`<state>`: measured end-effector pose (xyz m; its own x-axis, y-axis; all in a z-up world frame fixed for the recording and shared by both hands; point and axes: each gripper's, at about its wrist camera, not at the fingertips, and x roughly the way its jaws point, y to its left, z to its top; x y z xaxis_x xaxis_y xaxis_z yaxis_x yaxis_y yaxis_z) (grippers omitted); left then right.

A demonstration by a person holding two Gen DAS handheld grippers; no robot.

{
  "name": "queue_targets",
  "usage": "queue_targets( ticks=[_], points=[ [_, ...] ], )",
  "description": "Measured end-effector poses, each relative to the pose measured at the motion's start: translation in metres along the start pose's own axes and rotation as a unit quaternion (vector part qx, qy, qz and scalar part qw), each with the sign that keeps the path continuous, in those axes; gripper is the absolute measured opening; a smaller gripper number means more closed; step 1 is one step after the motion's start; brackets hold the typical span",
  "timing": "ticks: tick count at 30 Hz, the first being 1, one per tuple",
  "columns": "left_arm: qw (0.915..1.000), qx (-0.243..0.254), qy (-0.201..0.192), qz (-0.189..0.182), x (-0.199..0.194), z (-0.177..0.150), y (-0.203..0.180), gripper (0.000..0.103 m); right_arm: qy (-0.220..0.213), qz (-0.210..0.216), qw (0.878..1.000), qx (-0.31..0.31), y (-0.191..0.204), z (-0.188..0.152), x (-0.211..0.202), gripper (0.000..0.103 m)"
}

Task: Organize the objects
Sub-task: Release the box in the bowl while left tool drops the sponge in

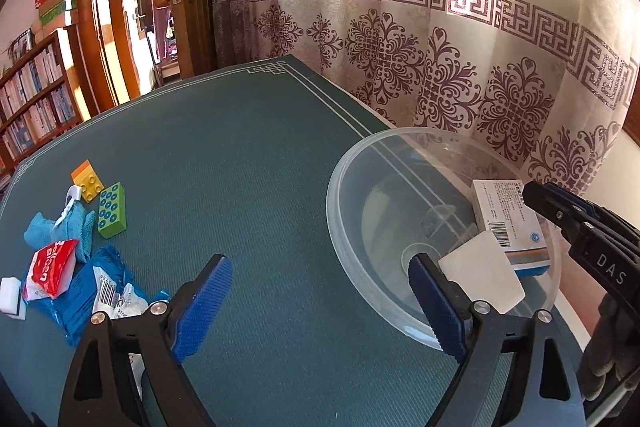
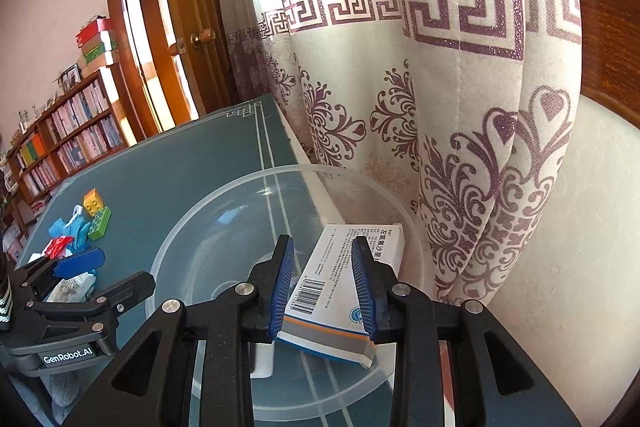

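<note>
Your right hand-held gripper (image 2: 323,291) is down over the clear plastic bowl (image 2: 208,223), and its blue pads (image 2: 283,287) sit either side of the white medicine box (image 2: 340,287) with the barcode; whether they're actually pinching it or just flanking it, I can't tell from the right wrist view, since there looks to be a sliver of gap on each side. The box leans tilted inside the bowl, its far end up near the rim by the curtain (image 2: 440,107). From the left wrist view you can see the same box (image 1: 508,223) propped over a flat white block (image 1: 482,273) on the bowl's floor, with the right gripper's black fingers coming in from the right edge. Your left hand-held gripper (image 1: 320,297) is spread wide with nothing between the pads, hovering above the green bench (image 1: 248,155) just left of the bowl, its right pad overlapping the bowl's near rim. The rest of the stuff is well apart on the bench's left side: a yellow brick (image 1: 87,179) touching a green brick (image 1: 111,211), a blue cloth (image 1: 60,229), a red packet (image 1: 52,267), a blue wrapper (image 1: 104,291) and a small white block (image 1: 12,297) at the very edge.
</note>
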<state>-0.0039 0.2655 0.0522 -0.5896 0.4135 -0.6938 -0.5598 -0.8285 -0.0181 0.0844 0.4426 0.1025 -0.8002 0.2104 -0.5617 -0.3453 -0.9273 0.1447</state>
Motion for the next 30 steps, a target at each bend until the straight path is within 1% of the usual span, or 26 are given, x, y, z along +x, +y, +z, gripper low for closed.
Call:
queue_targets(
  ticks=[1,4,7,12,14,15,18,23,28,30],
  points=[
    [1.0000,-0.002,-0.001,0.002,-0.002,-0.001,0.002,0.097,0.001,0.002,1.000,-0.002,0.001,0.000,0.000,0.034],
    [0.9999,-0.011,-0.005,0.007,-0.010,-0.003,0.008,0.099,0.010,0.000,1.000,-0.013,0.005,-0.004,0.003,0.037],
    [0.9997,-0.017,-0.009,0.014,-0.016,-0.005,0.015,0.099,0.021,-0.019,0.999,-0.033,0.010,-0.010,0.007,0.038],
    [0.9989,-0.033,-0.017,0.028,-0.028,-0.008,0.032,0.101,0.059,-0.039,0.995,-0.073,0.021,-0.023,0.020,0.039],
    [0.9983,-0.041,-0.020,0.037,-0.033,-0.009,0.040,0.102,0.053,-0.051,0.993,-0.094,0.029,-0.026,0.019,0.040],
    [0.9978,-0.045,-0.021,0.043,-0.036,-0.010,0.045,0.102,0.053,-0.047,0.993,-0.097,0.031,-0.027,0.018,0.040],
    [0.9961,-0.060,-0.026,0.059,-0.045,-0.014,0.061,0.102,0.036,-0.048,0.994,-0.093,0.034,-0.027,0.010,0.040],
    [0.9925,-0.085,-0.035,0.080,-0.058,-0.019,0.090,0.102,0.009,-0.041,0.997,-0.071,0.033,-0.018,-0.006,0.041],
    [0.9881,-0.108,-0.038,0.102,-0.066,-0.029,0.118,0.102,-0.012,-0.018,0.998,-0.062,0.044,-0.011,-0.021,0.043],
    [0.9863,-0.116,-0.038,0.111,-0.068,-0.033,0.127,0.102,-0.015,-0.001,0.998,-0.059,0.051,-0.011,-0.026,0.045]
  ],
)
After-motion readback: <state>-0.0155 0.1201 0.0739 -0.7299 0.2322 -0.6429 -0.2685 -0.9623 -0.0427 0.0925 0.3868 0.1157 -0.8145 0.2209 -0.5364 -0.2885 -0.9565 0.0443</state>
